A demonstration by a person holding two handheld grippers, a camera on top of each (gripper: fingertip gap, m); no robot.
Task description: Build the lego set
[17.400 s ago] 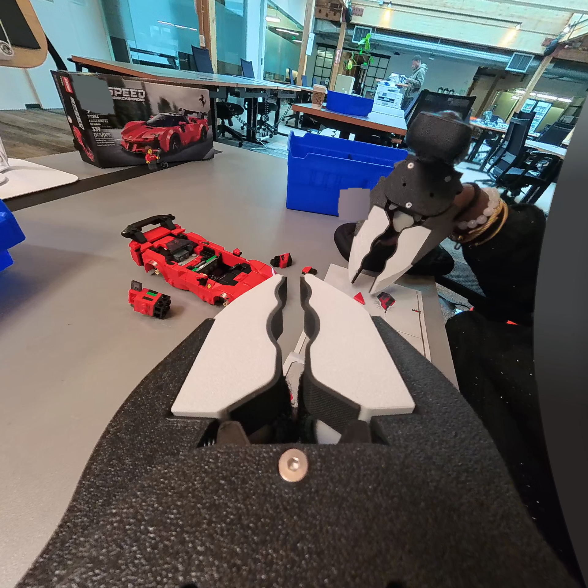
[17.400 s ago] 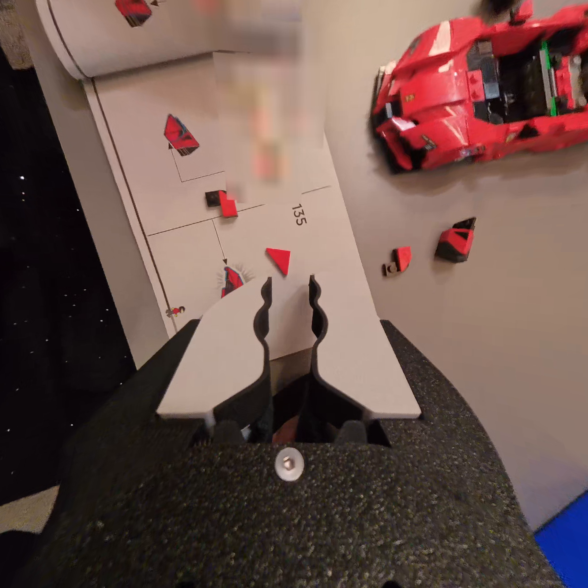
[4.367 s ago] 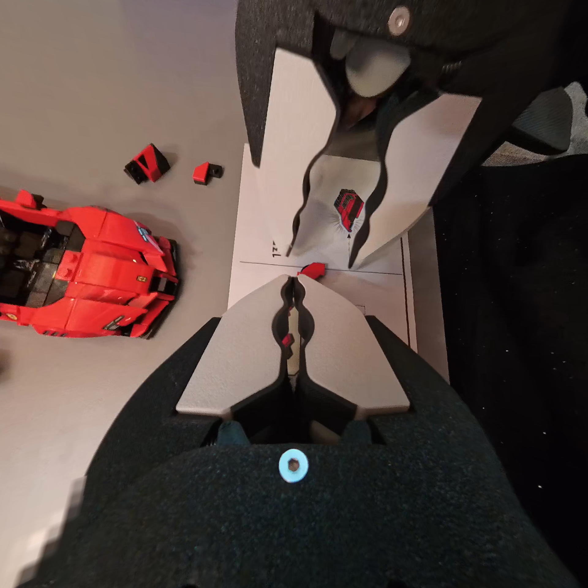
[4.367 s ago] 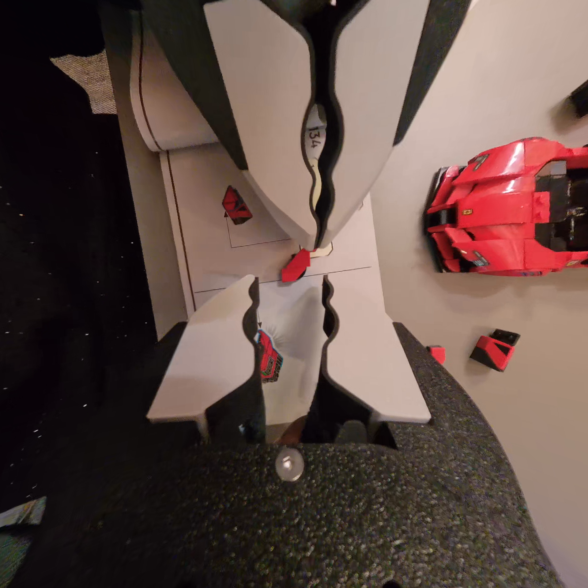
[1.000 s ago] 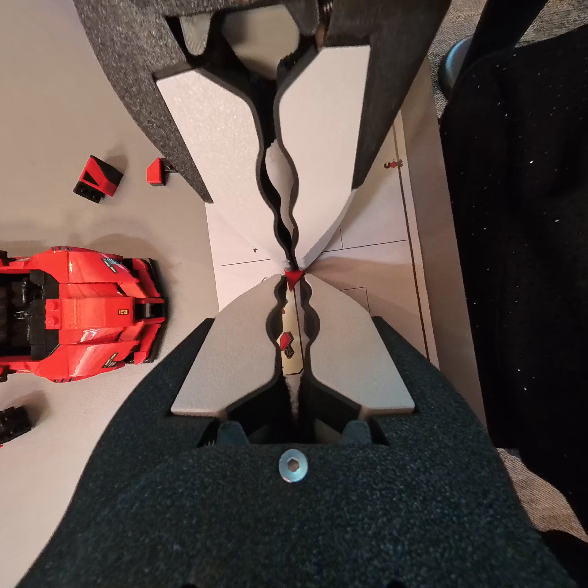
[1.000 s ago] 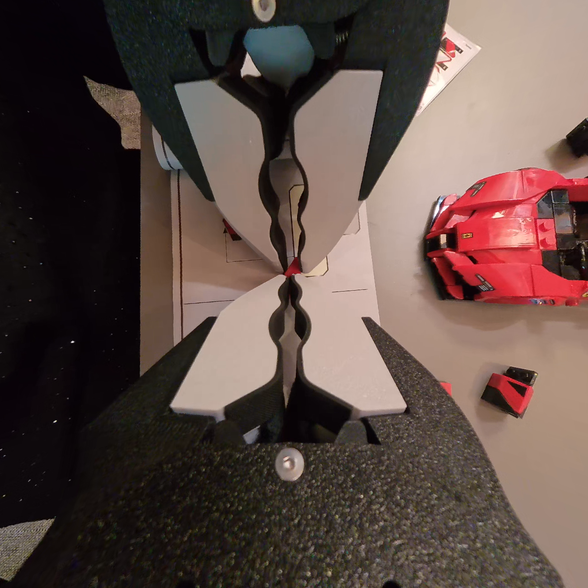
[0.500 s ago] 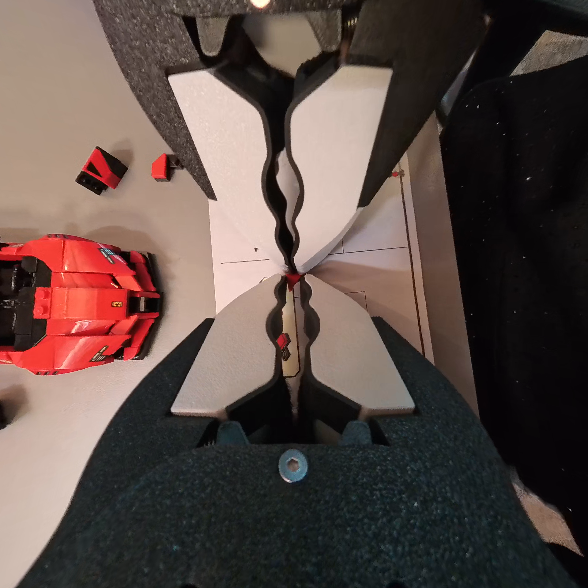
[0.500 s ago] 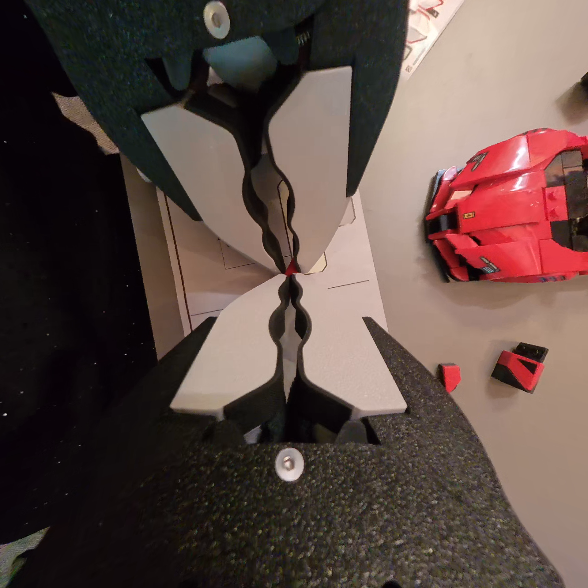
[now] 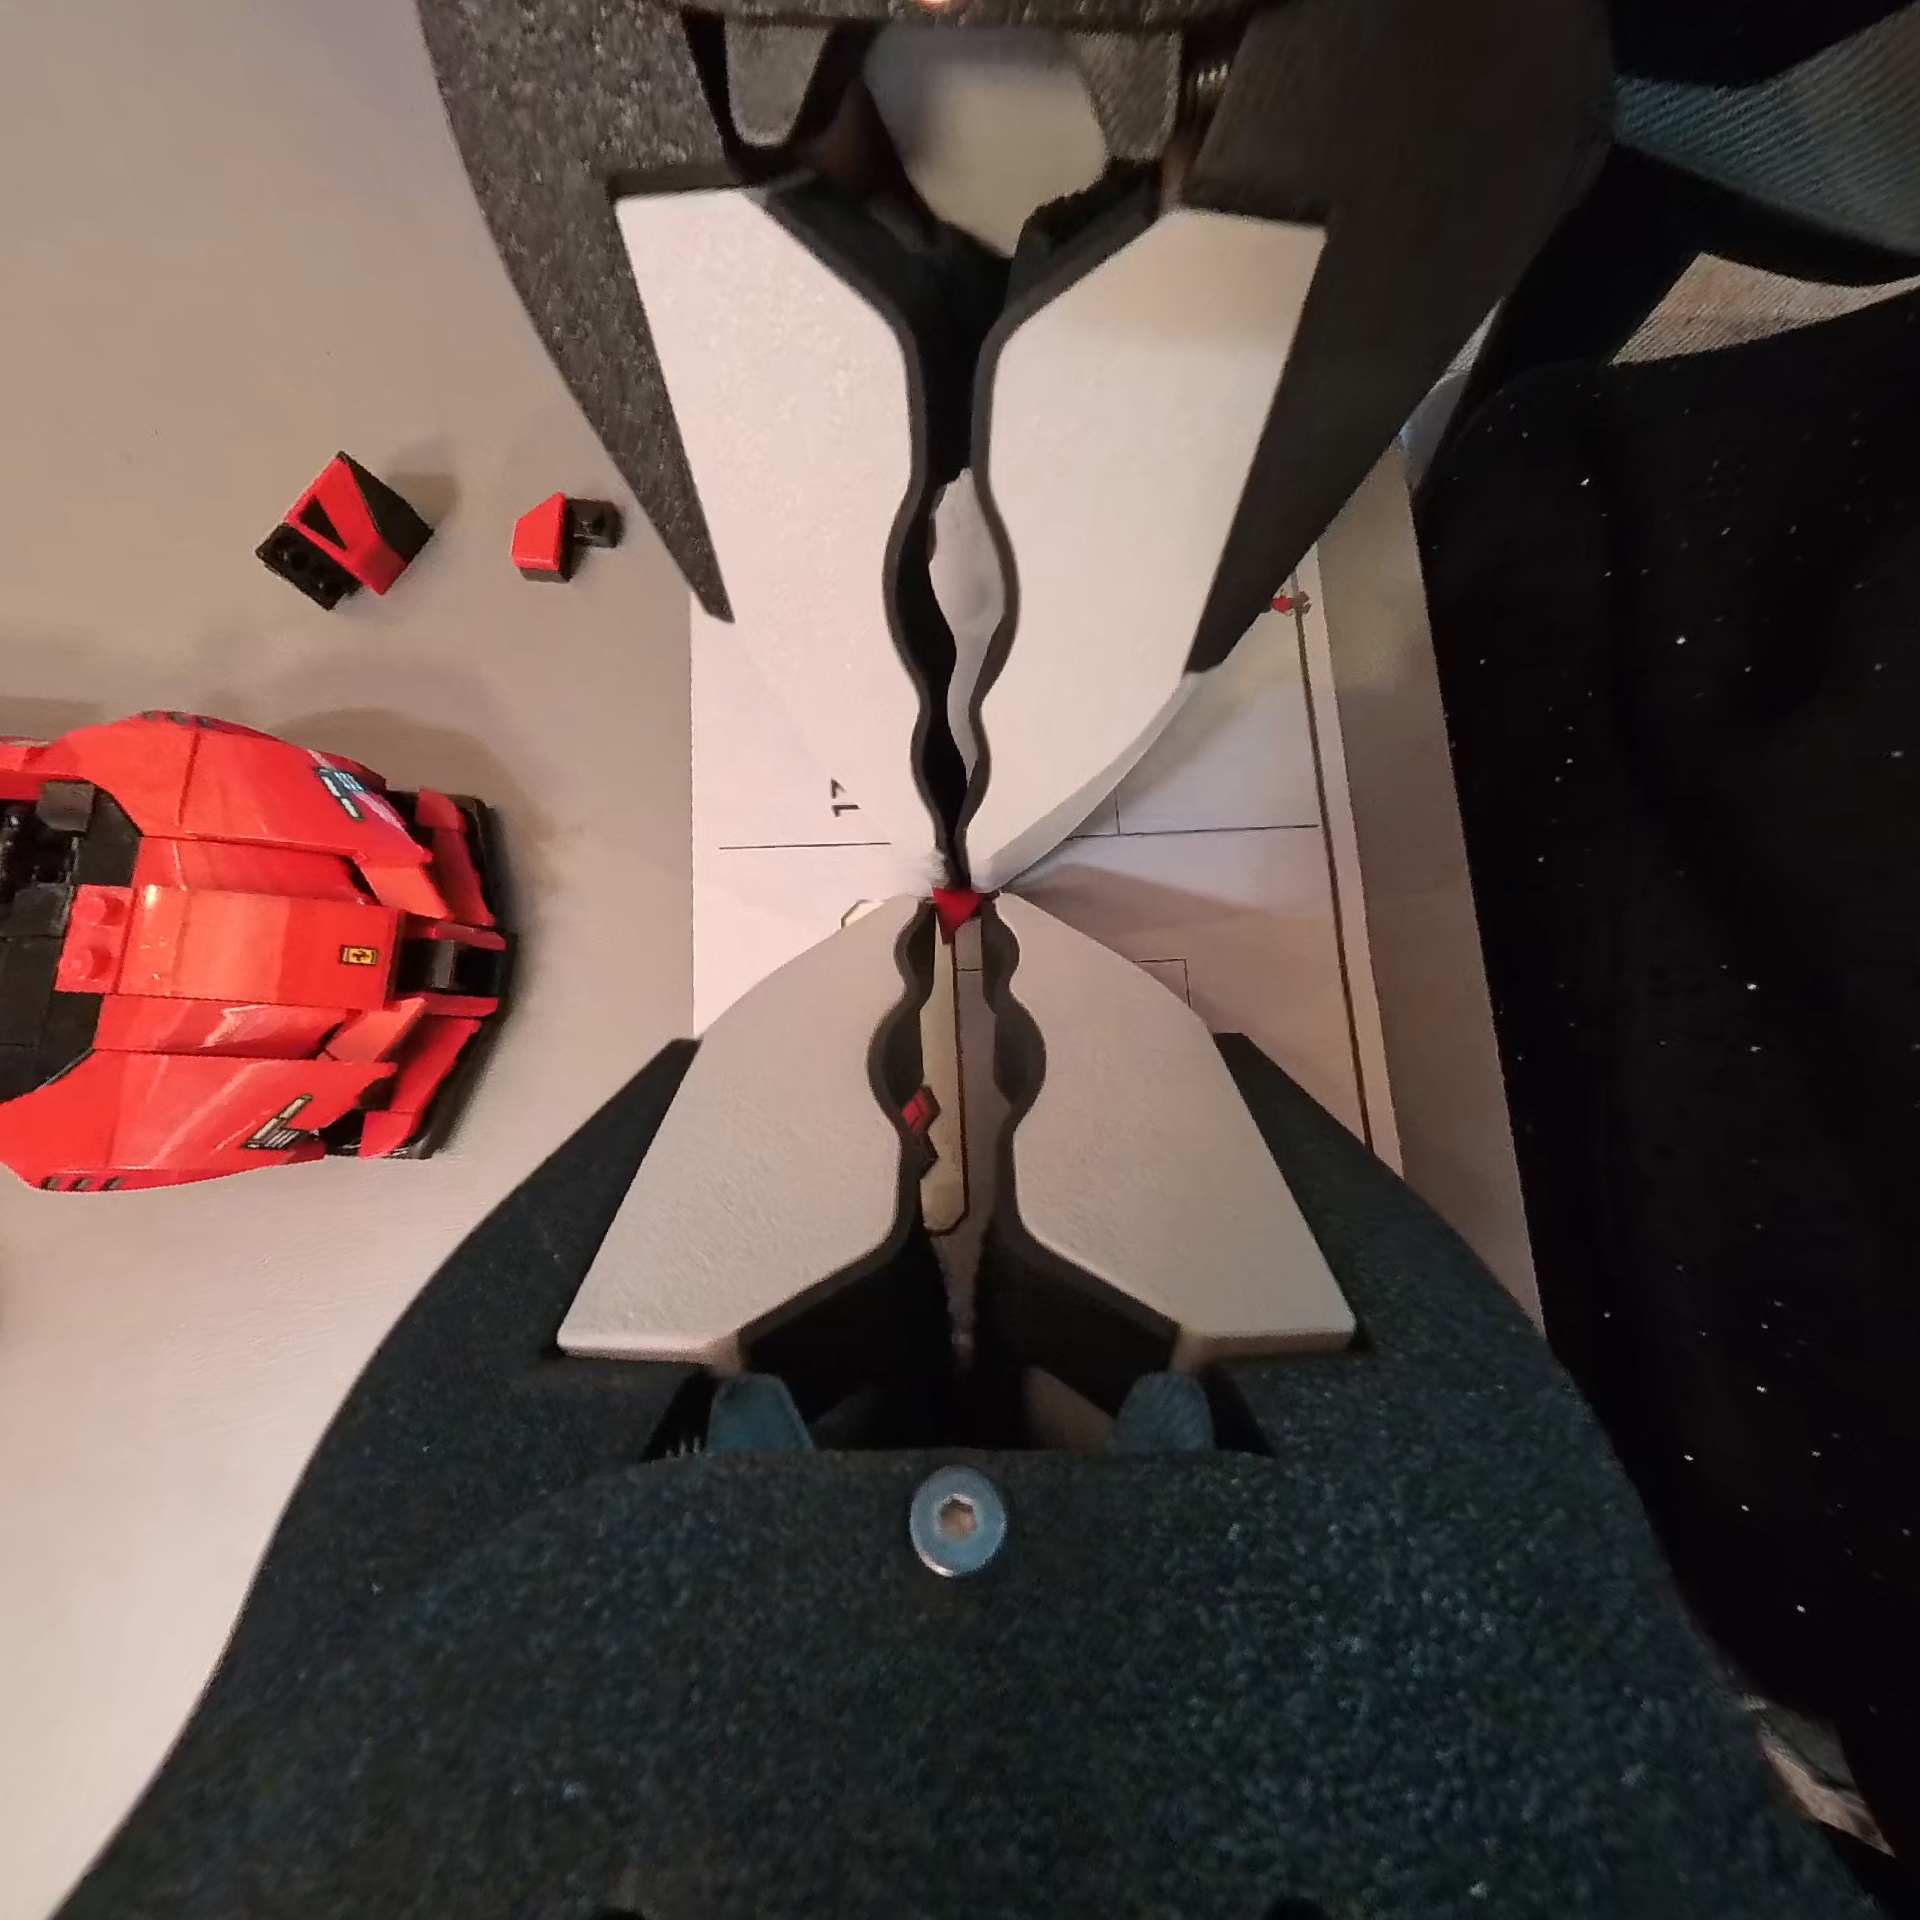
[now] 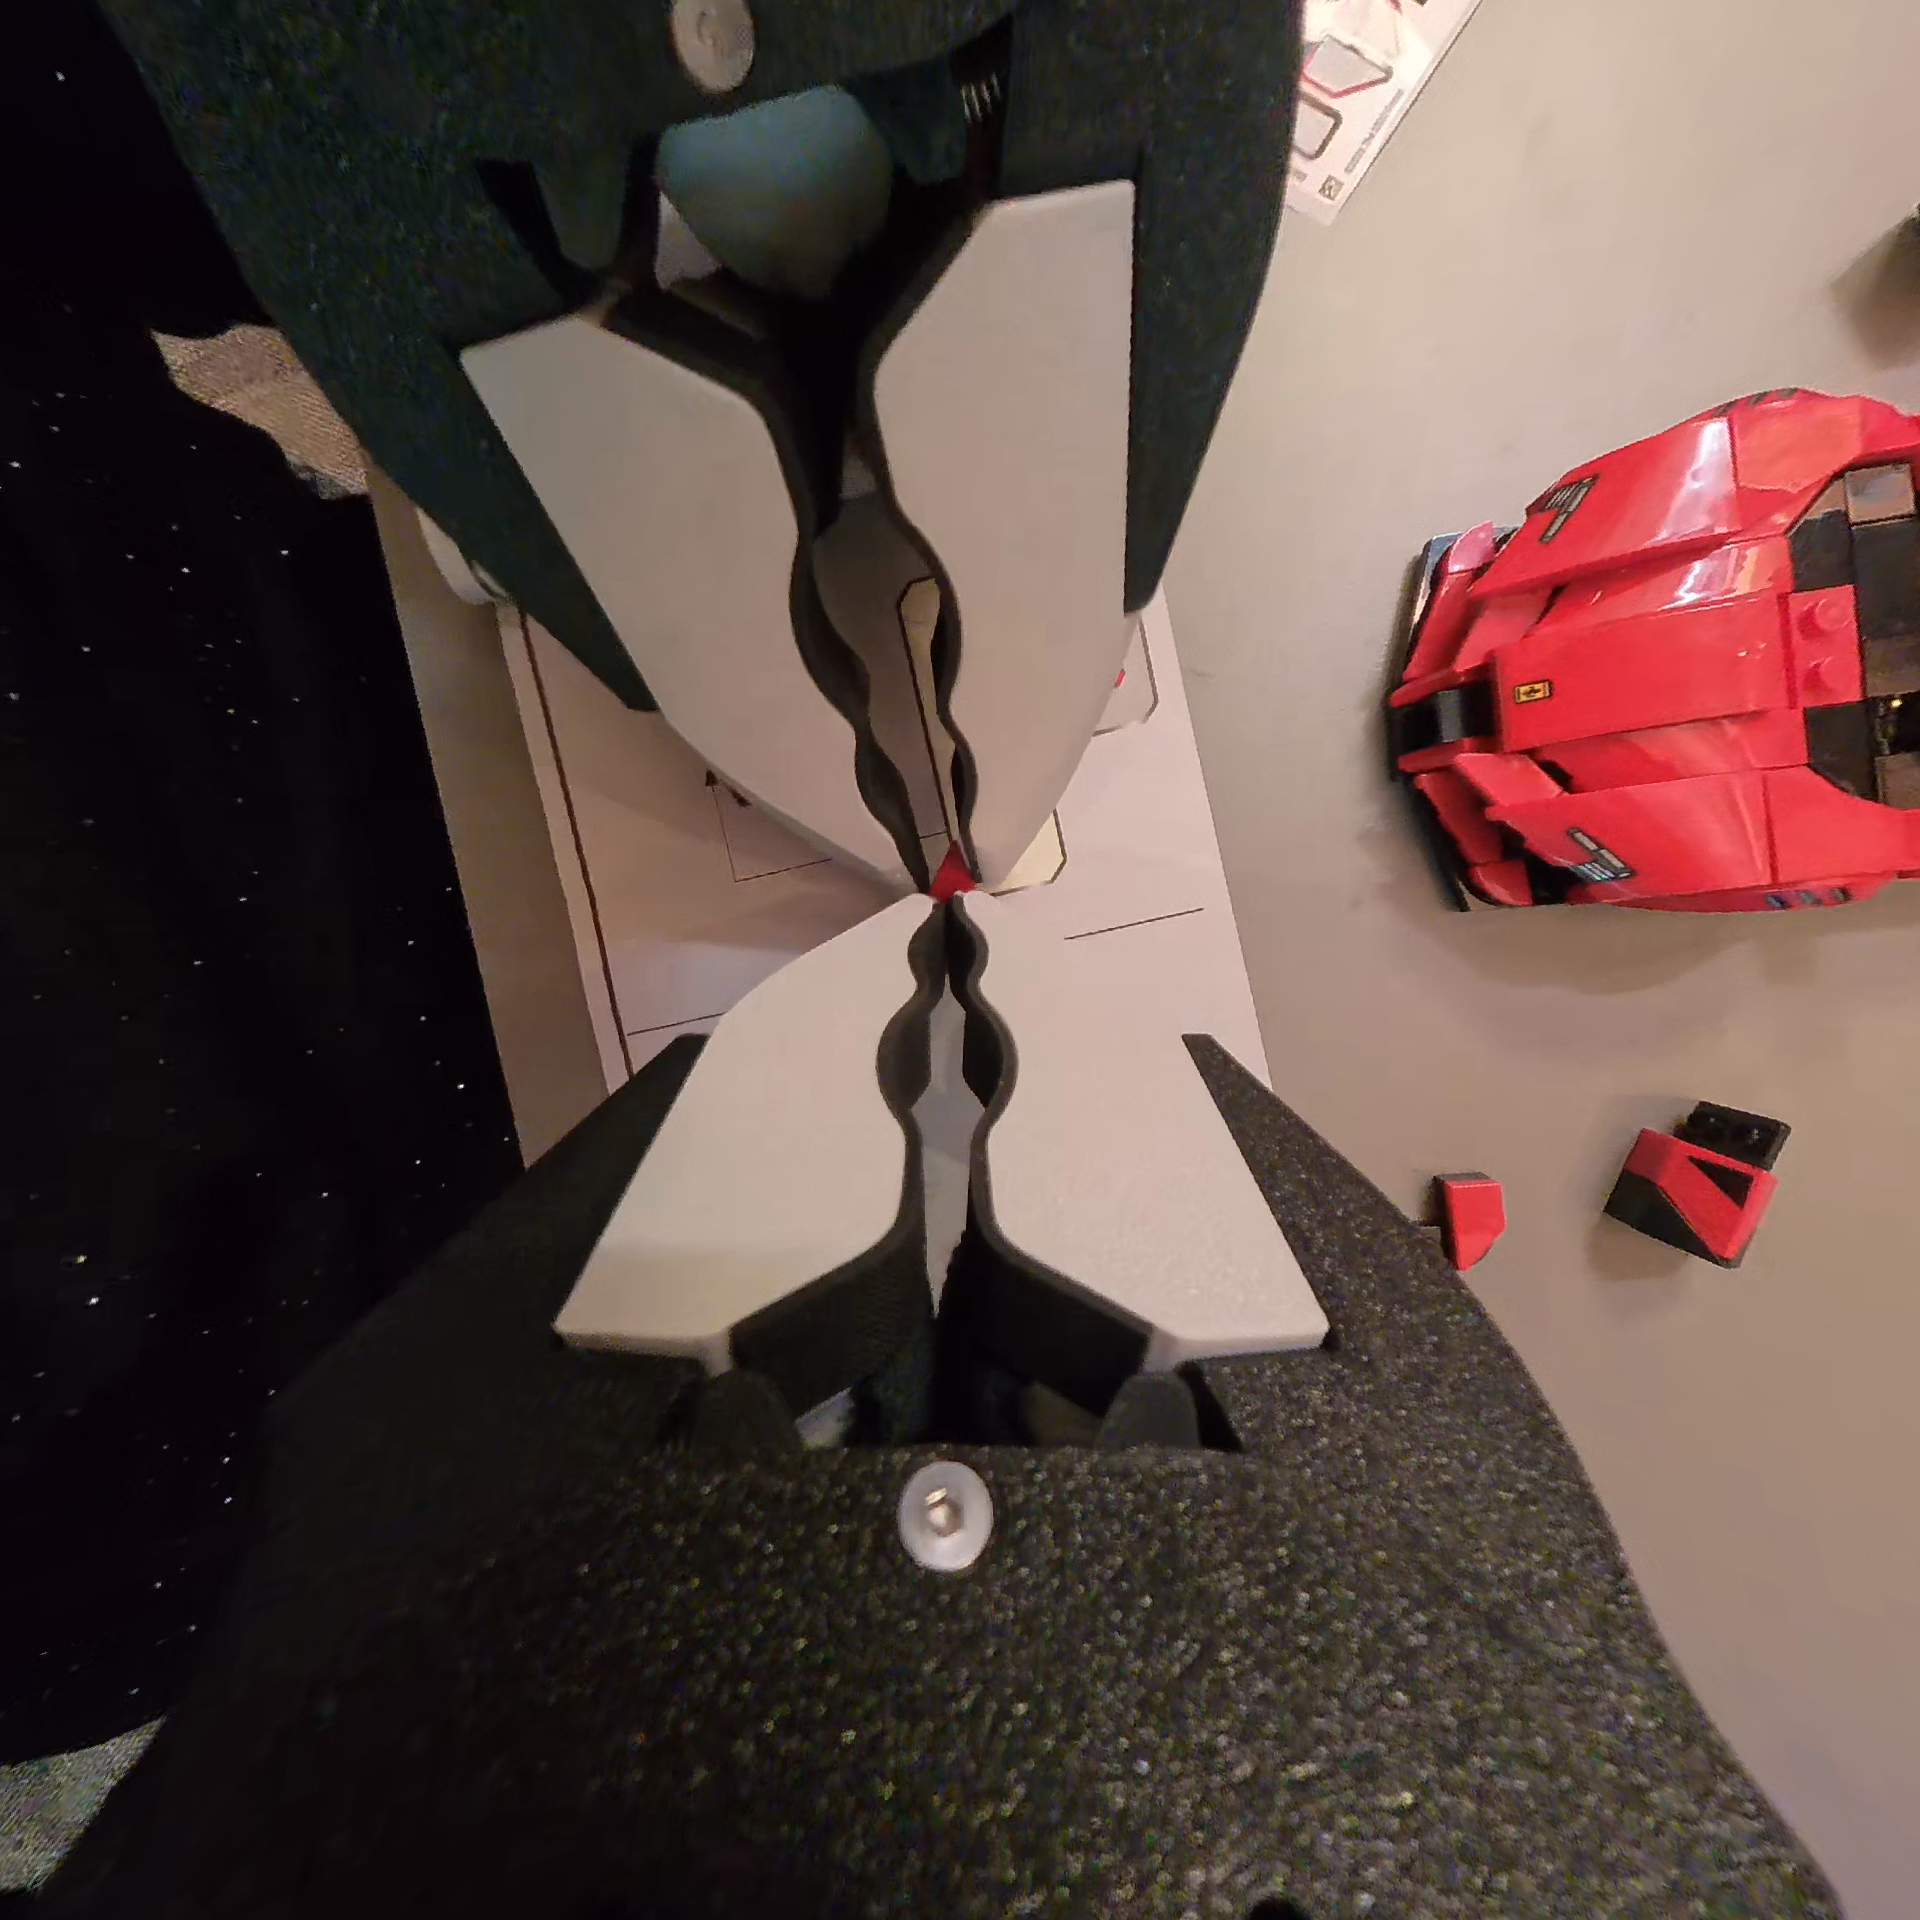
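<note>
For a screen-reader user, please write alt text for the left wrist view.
Left gripper and right gripper meet tip to tip, pinching a small red triangular piece above the instruction booklet; a red Lego car sits left.

We see printed digits, partly hidden, on the instruction booklet (image 9: 790, 727) and small badges on the red car (image 9: 239, 956).

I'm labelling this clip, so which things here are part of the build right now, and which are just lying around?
In play:
small red wedge piece, pinched between both gripper tips
left gripper
right gripper
instruction booklet underneath

Lying about:
red car model
red-and-black sub-assembly
small red slope piece
</note>
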